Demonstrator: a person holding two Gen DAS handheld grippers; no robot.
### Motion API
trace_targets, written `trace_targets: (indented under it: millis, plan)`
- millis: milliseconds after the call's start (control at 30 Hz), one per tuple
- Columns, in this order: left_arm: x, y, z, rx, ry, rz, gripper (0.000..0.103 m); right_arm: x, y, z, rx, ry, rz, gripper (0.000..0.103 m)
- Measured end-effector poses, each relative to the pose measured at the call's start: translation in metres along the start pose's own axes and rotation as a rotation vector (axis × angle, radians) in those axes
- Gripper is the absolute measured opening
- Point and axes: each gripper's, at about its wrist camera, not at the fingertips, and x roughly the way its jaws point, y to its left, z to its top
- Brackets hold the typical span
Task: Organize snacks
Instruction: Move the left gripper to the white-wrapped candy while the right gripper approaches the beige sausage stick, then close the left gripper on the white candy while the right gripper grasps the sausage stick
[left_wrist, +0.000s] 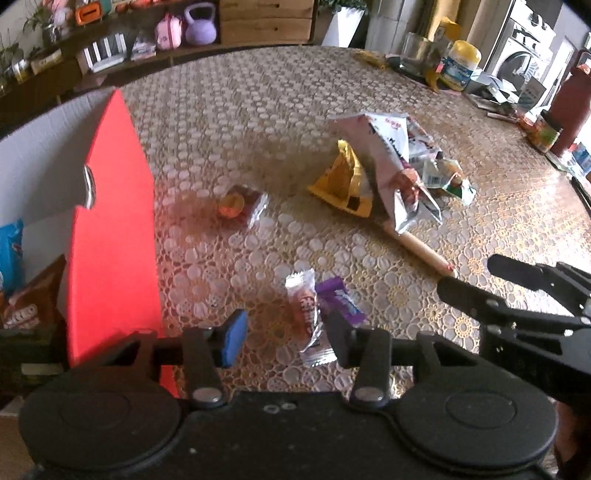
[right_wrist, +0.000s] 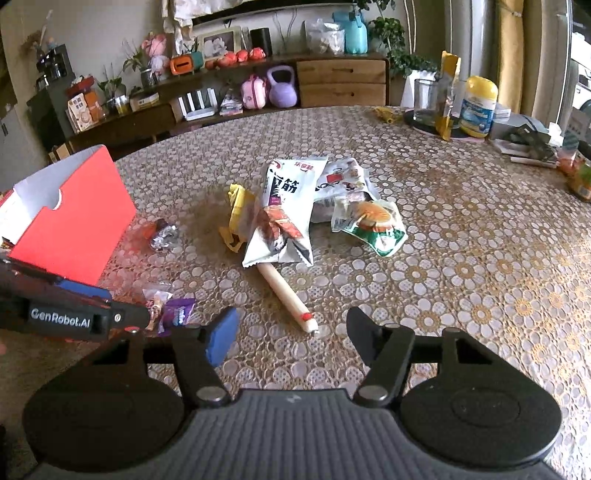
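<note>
left wrist: left gripper (left_wrist: 284, 332) jaws straddle clear-wrapped snack (left_wrist: 308, 317), untouched.

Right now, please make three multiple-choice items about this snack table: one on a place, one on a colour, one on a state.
1. Where does the sausage stick lie?
A. inside the red box
B. on the table, one end under the white snack bag
C. in the right claw

2. What colour is the small wrapper beside the clear-wrapped snack?
A. purple
B. green
C. black

3. How is the left claw?
A. shut on the yellow packet
B. open, with the clear-wrapped snack between its fingers
C. shut on nothing

Answers:
1 B: its upper end disappears under the white snack bag, the rest rests on the tablecloth.
2 A: the left wrist view shows it purple.
3 B: gaps show between the pads and the snack.
</note>
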Motion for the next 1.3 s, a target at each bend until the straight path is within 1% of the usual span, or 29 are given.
trace_targets:
  millis: [67,167,233,333,367,433,467,500,533,600,667,700,800,1000,1100,1133,1200,1233,1267,1300]
  plan:
    - [0.004,0.002,0.000,-0.010,0.009,-0.010,0.043,0.006,0.001,0.003,-0.008,0.004,-0.001,0.060]
    - [0.009,0.002,0.000,-0.005,0.014,-0.003,0.043,0.015,0.003,0.006,-0.020,0.010,-0.003,0.058]
    - [0.012,0.002,0.001,-0.009,0.018,-0.013,0.043,0.020,0.004,0.007,-0.026,0.015,-0.002,0.052]
    - [0.014,0.004,0.001,-0.018,0.016,-0.022,0.040,0.027,0.005,0.007,-0.030,0.026,-0.003,0.052]
    - [0.015,0.004,0.001,-0.018,0.017,-0.029,0.037,0.029,0.005,0.007,-0.032,0.029,-0.002,0.050]
    - [0.015,0.003,0.001,-0.015,0.012,-0.028,0.035,0.033,0.008,0.007,-0.040,0.036,-0.006,0.043]
    - [0.015,0.003,0.001,-0.015,0.008,-0.025,0.031,0.033,0.008,0.007,-0.040,0.036,-0.006,0.042]
    - [0.015,0.003,0.002,-0.014,0.005,-0.025,0.022,0.033,0.009,0.007,-0.043,0.037,-0.007,0.038]
    - [0.015,0.003,0.002,-0.012,0.003,-0.031,0.021,0.035,0.011,0.007,-0.050,0.041,-0.010,0.033]
    - [0.014,0.004,0.001,-0.013,-0.001,-0.038,0.018,0.035,0.012,0.007,-0.054,0.044,-0.012,0.030]
    - [0.013,0.004,0.001,-0.009,-0.004,-0.041,0.017,0.036,0.015,0.006,-0.071,0.047,-0.022,0.022]
    - [0.013,0.004,0.000,-0.010,-0.004,-0.046,0.017,0.035,0.016,0.005,-0.077,0.046,-0.033,0.014]
    - [0.012,0.005,-0.001,-0.015,-0.002,-0.060,0.013,0.033,0.017,0.003,-0.063,0.042,-0.039,0.013]
    - [0.004,0.006,-0.006,-0.020,-0.005,-0.078,0.012,0.017,0.021,-0.001,-0.018,0.021,-0.038,0.011]
    - [-0.002,0.009,-0.009,-0.032,-0.003,-0.086,0.012,0.005,0.022,-0.004,0.023,0.027,-0.018,0.011]
    - [-0.005,0.010,-0.011,-0.030,-0.007,-0.091,0.012,-0.005,0.026,-0.008,0.035,0.025,-0.002,0.011]
    - [-0.011,0.011,-0.014,-0.036,-0.007,-0.097,0.012,-0.010,0.029,-0.010,0.036,0.021,0.003,0.011]
    - [-0.014,0.013,-0.015,-0.039,-0.008,-0.101,0.012,-0.023,0.033,-0.014,0.046,0.013,0.006,0.011]
    - [-0.017,0.014,-0.017,-0.039,-0.009,-0.104,0.012,-0.023,0.033,-0.014,0.046,0.013,0.006,0.011]
    - [-0.020,0.014,-0.018,-0.038,-0.012,-0.107,0.012,-0.034,0.037,-0.017,0.057,0.003,0.013,0.011]
